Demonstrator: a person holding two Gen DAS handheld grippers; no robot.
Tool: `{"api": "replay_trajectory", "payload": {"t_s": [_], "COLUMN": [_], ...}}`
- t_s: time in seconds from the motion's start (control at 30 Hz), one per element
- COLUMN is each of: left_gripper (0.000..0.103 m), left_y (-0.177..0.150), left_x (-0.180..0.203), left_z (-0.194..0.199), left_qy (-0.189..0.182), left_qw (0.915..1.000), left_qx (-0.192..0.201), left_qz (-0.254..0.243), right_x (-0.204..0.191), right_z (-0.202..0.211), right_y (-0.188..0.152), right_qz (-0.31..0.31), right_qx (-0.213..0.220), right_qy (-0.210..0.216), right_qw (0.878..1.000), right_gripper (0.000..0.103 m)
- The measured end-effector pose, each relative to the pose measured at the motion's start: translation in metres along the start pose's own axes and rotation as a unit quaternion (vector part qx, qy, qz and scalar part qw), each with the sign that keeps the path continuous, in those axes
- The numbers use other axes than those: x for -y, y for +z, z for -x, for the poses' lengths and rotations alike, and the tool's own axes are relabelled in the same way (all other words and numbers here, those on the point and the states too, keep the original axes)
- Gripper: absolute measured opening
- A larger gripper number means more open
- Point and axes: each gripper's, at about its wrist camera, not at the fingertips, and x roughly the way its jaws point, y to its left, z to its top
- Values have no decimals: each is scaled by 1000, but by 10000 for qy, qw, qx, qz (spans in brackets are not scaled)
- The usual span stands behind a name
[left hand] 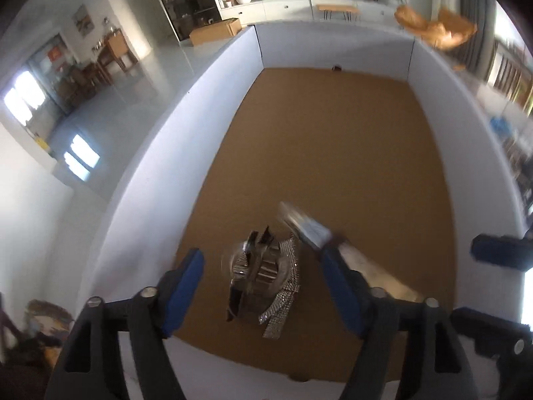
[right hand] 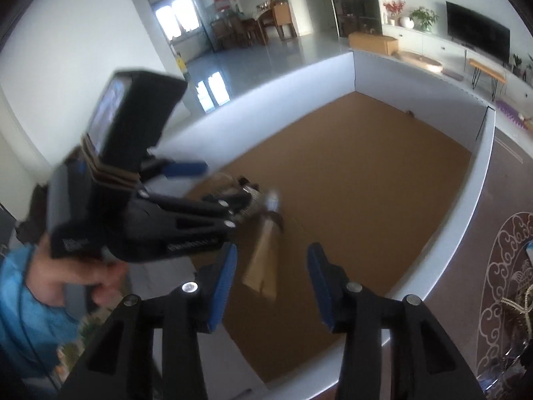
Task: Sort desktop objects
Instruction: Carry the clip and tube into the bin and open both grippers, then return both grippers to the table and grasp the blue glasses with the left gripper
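While both grippers hover unloaded, left gripper (left hand: 263, 288) jaws spread wide above metallic clutter pile (left hand: 266, 276) at near edge of brown mat (left hand: 349, 150), likely lining up grab. Right gripper (right hand: 271, 281) jaws released, over blurred knife-like item (right hand: 263, 260) just right of pile.

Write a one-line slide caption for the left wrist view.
Open left gripper poised above a sparkly silver item on the brown desk mat, a blurred knife-like tool alongside.

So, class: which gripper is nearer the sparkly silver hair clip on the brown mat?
Left. The left gripper hangs open directly over the hair clip, fingers either side. The right gripper hangs open farther back, over the wooden-handled tool.
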Motion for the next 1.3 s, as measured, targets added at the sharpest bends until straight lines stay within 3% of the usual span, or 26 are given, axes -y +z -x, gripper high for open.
{"api": "replay_trajectory", "payload": {"t_s": [0.03, 0.17, 0.2, 0.33, 0.43, 0.47, 0.5, 0.53, 0.6, 0.7, 0.77, 0.83, 0.9, 1.03, 1.2, 1.3], "left_gripper": [87, 87, 87, 87, 87, 87, 87, 87, 87, 87, 93, 103, 103, 103, 103, 103], "left_y": [-1, 0, -1, -14, -16, -16, -14, -14, -13, -8, -4, -11, -22, -42, -49, -46], "left_x": [7, 33, 35, 27, 30, 29, 28, 27, 34, 56, 85, 120, 157, 240, 300, 320], "left_z": [-5, -13, -12, -4, -1, 1, 5, 15, 43, 89, 118, 142, 159, 143, 84, 52], "left_qy": [169, 834, 822, 179, 203, 154, 79, -15, -225, -595, -1002, -1492, -1960, -2445, -1983, -1908], "left_qw": [9995, 9904, 9904, 9976, 9983, 9988, 9990, 9985, 9943, 9829, 9724, 9610, 9522, 9502, 9594, 9589], "left_qx": [-93, -53, -53, -95, 127, 237, 371, 551, 1031, 1741, 2085, 2261, 2200, 1527, 1232, 1045], "left_qz": [-239, -1101, -1106, -659, -523, -405, -230, -52, 144, -2, -292, -554, -803, -1183, -1584, -1821], "right_x": [0, -10, -10, 4, 5, 7, 11, 17, 32, 69, 98, 136, 163, 183, 193, 200], "right_z": [-1, 8, 10, 32, 51, 62, 77, 94, 128, 173, 197, 207, 212, 207, 177, 166], "right_y": [-3, -14, -18, -36, -49, -53, -57, -64, -84, -125, -165, -204, -241, -276, -287, -291], "right_qz": [83, 319, 278, 184, 101, 37, -51, -178, -452, -1088, -1705, -2455, -3134, -3524, -3458, -3408], "right_qx": [-29, 3, -26, 95, 322, 482, 694, 940, 1434, 1928, 1933, 1559, 1254, 839, 647, 475], "right_qy": [-61, -179, -108, 100, 69, -24, -72, -174, -542, -1529, -2273, -3019, -3132, -3188, -3204, -3323], "right_qw": [9999, 9993, 9996, 9997, 9994, 9988, 9976, 9953, 9872, 9631, 9391, 9079, 8876, 8759, 8795, 8782], "right_gripper": [45, 46, 46, 43, 43, 50, 65, 88, 103, 103, 103, 103, 103, 103, 103, 103]}}
